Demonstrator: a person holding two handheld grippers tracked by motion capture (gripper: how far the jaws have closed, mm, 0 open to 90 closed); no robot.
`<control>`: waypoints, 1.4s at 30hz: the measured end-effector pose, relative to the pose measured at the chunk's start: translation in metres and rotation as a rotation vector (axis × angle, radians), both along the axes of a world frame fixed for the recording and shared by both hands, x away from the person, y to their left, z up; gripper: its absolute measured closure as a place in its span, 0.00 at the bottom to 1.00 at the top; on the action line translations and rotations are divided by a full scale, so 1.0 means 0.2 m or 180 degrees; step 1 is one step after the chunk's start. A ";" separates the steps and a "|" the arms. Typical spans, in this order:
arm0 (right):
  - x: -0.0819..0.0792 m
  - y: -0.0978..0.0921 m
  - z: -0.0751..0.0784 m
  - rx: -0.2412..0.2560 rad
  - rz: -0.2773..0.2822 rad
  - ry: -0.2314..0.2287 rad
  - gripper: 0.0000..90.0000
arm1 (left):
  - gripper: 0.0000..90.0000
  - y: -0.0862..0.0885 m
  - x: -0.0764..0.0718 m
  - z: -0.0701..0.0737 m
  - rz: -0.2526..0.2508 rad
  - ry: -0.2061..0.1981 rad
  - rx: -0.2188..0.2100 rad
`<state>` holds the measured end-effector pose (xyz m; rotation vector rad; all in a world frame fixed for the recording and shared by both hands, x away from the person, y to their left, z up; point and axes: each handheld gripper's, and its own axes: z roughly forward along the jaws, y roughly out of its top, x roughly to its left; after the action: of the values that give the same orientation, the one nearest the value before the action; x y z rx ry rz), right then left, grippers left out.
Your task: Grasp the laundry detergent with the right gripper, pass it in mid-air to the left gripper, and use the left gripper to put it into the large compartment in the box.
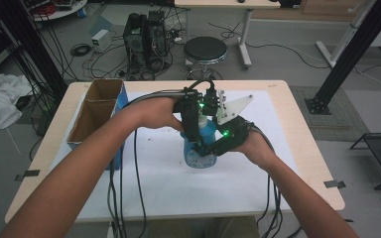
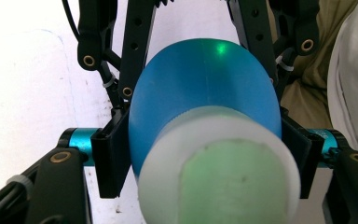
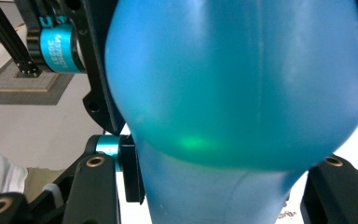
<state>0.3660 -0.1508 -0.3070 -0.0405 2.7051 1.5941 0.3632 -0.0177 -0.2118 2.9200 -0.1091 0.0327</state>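
Note:
A blue plastic bottle [image 1: 201,146] with a white cap [image 2: 219,172] stands upright on the white mat [image 1: 154,183] in the middle of the table. My left gripper [image 1: 202,120] comes down from above and is shut on the bottle's neck just under the cap, with its pads [image 2: 109,158] pressed on either side. From the right, my right gripper [image 1: 209,148] is shut on the bottle's lower body [image 3: 237,93]; its jaws hug the narrow waist. In the left gripper view my left gripper [image 2: 207,158] straddles the cap. The right gripper view has my right gripper [image 3: 219,184] straddling the bottle.
An open cardboard box [image 1: 96,111] with two compartments and a blue side stands at the table's left edge. Cables trail from both grippers over the mat toward the front edge. A round stool [image 1: 206,49] and computer cases stand on the floor beyond the table.

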 end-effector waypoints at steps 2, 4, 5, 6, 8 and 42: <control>0.00 0.00 0.00 0.0009 -0.0027 -0.0036 0.49 | 0.35 0.00 0.00 0.00 -0.0058 0.0024 0.0048; -0.01 0.00 0.00 -0.0058 -0.0039 0.0113 0.49 | 0.35 0.00 0.00 0.00 -0.0028 0.0045 0.0033; -0.01 0.00 0.00 -0.0057 -0.0038 0.0106 0.49 | 0.36 0.00 0.00 0.01 -0.0064 0.0038 0.0051; -0.01 0.00 0.00 -0.0053 -0.0036 0.0092 0.49 | 0.39 0.00 0.00 0.01 -0.0075 0.0038 0.0058; -0.01 0.00 0.00 -0.0061 -0.0029 0.0094 0.49 | 0.39 -0.01 0.00 0.01 -0.0081 0.0029 0.0046; -0.02 0.00 0.00 0.0012 -0.0044 0.0027 0.47 | 0.42 0.00 -0.02 0.02 -0.0138 -0.0153 0.0013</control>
<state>0.3628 -0.1514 -0.3073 -0.0152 2.7026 1.5993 0.3597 -0.0183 -0.2081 2.9207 -0.1805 0.0959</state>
